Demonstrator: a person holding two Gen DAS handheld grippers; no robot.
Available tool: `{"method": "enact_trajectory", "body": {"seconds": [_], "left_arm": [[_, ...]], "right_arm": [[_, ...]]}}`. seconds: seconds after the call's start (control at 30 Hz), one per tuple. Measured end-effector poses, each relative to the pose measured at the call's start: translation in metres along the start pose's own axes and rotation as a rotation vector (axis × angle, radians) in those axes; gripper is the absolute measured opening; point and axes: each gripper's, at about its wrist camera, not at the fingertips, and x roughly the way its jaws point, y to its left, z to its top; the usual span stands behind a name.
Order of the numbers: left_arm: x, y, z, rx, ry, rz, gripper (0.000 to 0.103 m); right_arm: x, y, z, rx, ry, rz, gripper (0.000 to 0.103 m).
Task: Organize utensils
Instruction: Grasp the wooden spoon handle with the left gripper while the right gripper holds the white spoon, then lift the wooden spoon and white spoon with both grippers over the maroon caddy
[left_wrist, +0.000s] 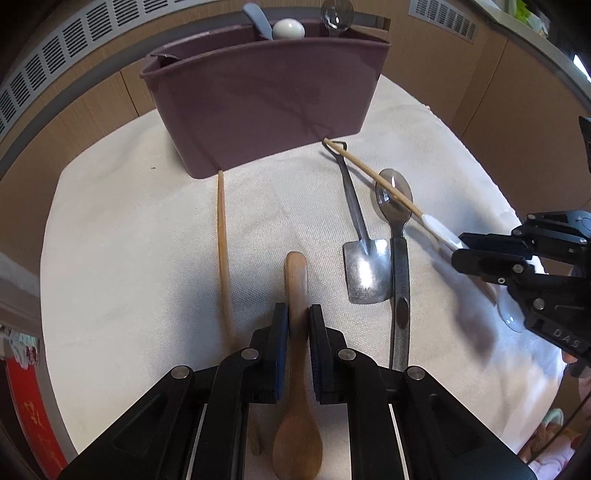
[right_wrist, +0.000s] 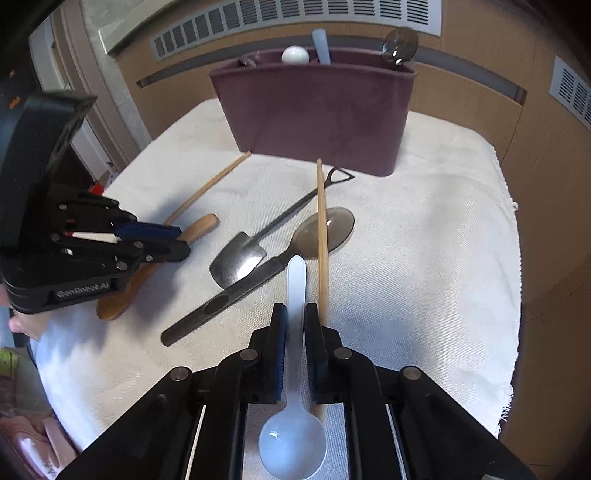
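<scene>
My left gripper (left_wrist: 297, 314) is shut on a wooden spoon (left_wrist: 296, 280), handle pointing forward, bowl toward the camera. My right gripper (right_wrist: 295, 312) is shut on a white plastic spoon (right_wrist: 296, 280), held the same way. A maroon utensil caddy (left_wrist: 266, 110) stands at the back of the cloth and also shows in the right wrist view (right_wrist: 317, 107). It holds a clear spoon (left_wrist: 337, 14), a white spoon (left_wrist: 289, 28) and a blue handle (left_wrist: 255, 16). In the left wrist view the right gripper (left_wrist: 458, 251) shows at the right edge.
On the white cloth (left_wrist: 147, 229) lie a wooden chopstick (left_wrist: 222, 236), a second chopstick (left_wrist: 373, 179), a small metal shovel-shaped spoon (left_wrist: 364, 266) and a dark translucent spoon (left_wrist: 395, 206). Wooden panels and vent grilles stand behind the table.
</scene>
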Motion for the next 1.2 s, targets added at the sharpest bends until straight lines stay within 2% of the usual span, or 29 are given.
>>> {"method": "enact_trajectory", "body": {"seconds": [0.4, 0.53, 1.1, 1.2], "left_arm": [[-0.075, 0.004, -0.02, -0.115, -0.271, -0.079, 0.012], [-0.085, 0.006, -0.016, -0.144, -0.305, -0.109, 0.012], [-0.122, 0.009, -0.018, -0.167, -0.403, -0.127, 0.012], [-0.139, 0.009, -0.01, -0.168, -0.444, -0.141, 0.012]], "right_arm": [[-0.039, 0.018, 0.011, -0.007, -0.116, 0.015, 0.009], [-0.047, 0.022, 0.015, -0.016, -0.147, 0.016, 0.009], [-0.059, 0.023, 0.018, -0.01, -0.195, 0.028, 0.009], [-0.07, 0.023, 0.024, -0.01, -0.234, 0.033, 0.009]]}}
